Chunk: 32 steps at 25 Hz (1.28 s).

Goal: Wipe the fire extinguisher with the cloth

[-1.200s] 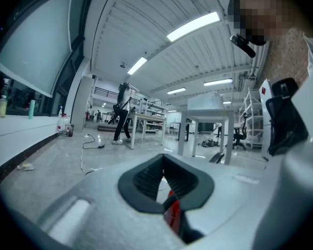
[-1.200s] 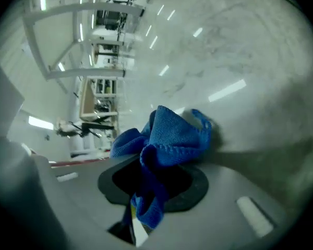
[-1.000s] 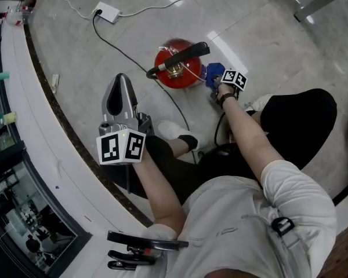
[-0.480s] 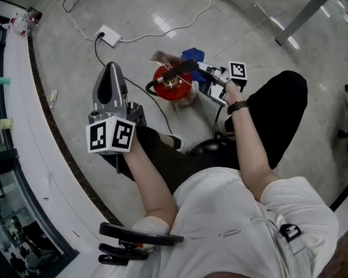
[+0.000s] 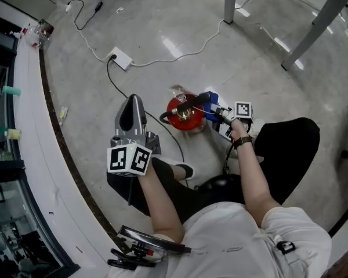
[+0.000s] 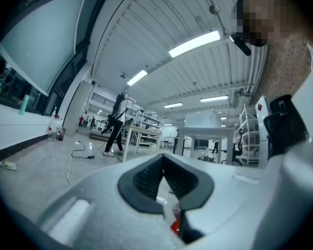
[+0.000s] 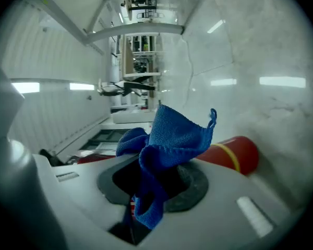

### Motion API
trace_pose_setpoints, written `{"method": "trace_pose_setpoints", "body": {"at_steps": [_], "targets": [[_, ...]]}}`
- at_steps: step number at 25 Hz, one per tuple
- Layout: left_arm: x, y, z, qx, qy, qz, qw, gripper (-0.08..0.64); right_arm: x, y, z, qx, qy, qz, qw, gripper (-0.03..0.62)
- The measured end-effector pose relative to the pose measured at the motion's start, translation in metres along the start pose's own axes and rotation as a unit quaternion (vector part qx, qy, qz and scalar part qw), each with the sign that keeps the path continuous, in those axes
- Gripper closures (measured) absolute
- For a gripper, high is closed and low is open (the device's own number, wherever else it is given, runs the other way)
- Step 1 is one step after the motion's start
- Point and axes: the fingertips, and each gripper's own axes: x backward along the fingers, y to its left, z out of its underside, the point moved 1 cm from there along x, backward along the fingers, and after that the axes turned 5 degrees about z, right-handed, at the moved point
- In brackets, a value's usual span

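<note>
Red fire extinguisher [image 5: 184, 116]: smooth glossy cylinder with a yellow band, standing on the floor [image 5: 162, 22] just ahead of the person's knees, seen from above. Black handle and hose across its top, brass-coloured fitting beneath.

Blue cloth [image 5: 209, 99], soft looped terry, bunched into loose folds with one small corner tab sticking up. Pressed close to the cylinder's upper side, nearest the right hand; contact itself not clear from above. Pinched between the dark ribbed pads of the right hand-held gripper [image 7: 151, 184], jaws closed on its crumpled middle, one end spilling over the front and the other hanging down into the gap.

Left hand-held gripper [image 5: 132, 106] held off to the other side, apart from the cylinder, pointing up and away across the room. Grey moulded shell; ribbed black pads meeting at the tips, nothing between them.

Floor of pale grey polished stone, bright with reflections. White power strip [image 5: 120, 57] lying well beyond the cylinder, thin cables trailing from it. Grey bench legs [image 5: 230, 2] farther out.
</note>
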Motion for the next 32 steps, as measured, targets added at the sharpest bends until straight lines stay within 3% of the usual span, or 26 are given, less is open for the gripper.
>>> {"method": "trace_pose_setpoints", "body": {"at_steps": [3, 6, 7, 8, 10, 11, 12, 13, 15, 17, 20, 22, 25, 28, 30, 32], "targets": [[-0.008, 0.001, 0.003, -0.007, 0.006, 0.009, 0.9999, 0.56, -0.005, -0.106, -0.005, 0.002, 0.007, 0.115, 0.993, 0.494], [-0.02, 0.001, 0.004, -0.019, 0.013, 0.012, 0.9997, 0.56, -0.01, -0.174, 0.002, -0.039, 0.006, 0.206, 0.978, 0.49], [-0.024, 0.0, 0.006, -0.025, 0.019, 0.013, 0.9994, 0.56, -0.008, -0.194, 0.005, -0.032, 0.017, 0.237, 0.971, 0.491], [-0.028, 0.0, 0.008, -0.031, 0.027, 0.013, 0.9991, 0.56, -0.005, -0.218, 0.008, -0.001, 0.042, 0.278, 0.96, 0.491], [-0.038, 0.001, 0.012, -0.038, 0.038, 0.016, 0.9985, 0.56, 0.003, -0.258, 0.014, 0.096, 0.12, 0.356, 0.922, 0.492], [-0.042, 0.001, 0.013, -0.039, 0.039, 0.017, 0.9983, 0.56, 0.006, -0.265, 0.017, 0.124, 0.148, 0.372, 0.908, 0.492], [-0.045, 0.002, 0.012, -0.039, 0.039, 0.019, 0.9983, 0.56, 0.007, -0.263, 0.019, 0.125, 0.16, 0.374, 0.905, 0.494], [-0.048, 0.004, 0.009, -0.041, 0.037, 0.02, 0.9983, 0.56, 0.007, -0.256, 0.019, 0.11, 0.16, 0.37, 0.909, 0.492], [-0.053, 0.008, -0.001, -0.046, 0.029, 0.021, 0.9983, 0.56, 0.006, -0.24, 0.008, 0.082, 0.141, 0.354, 0.921, 0.491], [-0.054, 0.013, -0.012, -0.048, 0.014, 0.018, 0.9986, 0.56, 0.004, -0.205, -0.02, 0.074, 0.093, 0.316, 0.941, 0.491], [-0.054, 0.02, -0.026, -0.043, -0.01, 0.011, 0.999, 0.56, -0.012, -0.088, -0.063, 0.137, 0.034, 0.18, 0.973, 0.491], [-0.054, 0.02, -0.03, -0.033, -0.016, 0.009, 0.9993, 0.56, -0.013, 0.006, -0.07, 0.191, 0.042, 0.071, 0.978, 0.491], [-0.053, 0.018, -0.024, -0.027, -0.021, 0.014, 0.9993, 0.56, 0.001, 0.114, -0.065, 0.21, 0.073, -0.042, 0.974, 0.489], [-0.05, 0.019, -0.017, -0.02, -0.02, 0.011, 0.9995, 0.56, 0.006, 0.187, -0.049, 0.242, 0.125, -0.147, 0.951, 0.489], [-0.047, 0.022, -0.014, -0.017, -0.019, 0.009, 0.9996, 0.56, 0.0, 0.208, -0.019, 0.247, 0.188, -0.18, 0.933, 0.489], [-0.044, 0.025, -0.013, -0.015, -0.016, 0.008, 0.9997, 0.56, -0.011, 0.203, 0.011, 0.249, 0.249, -0.169, 0.921, 0.489]]}}
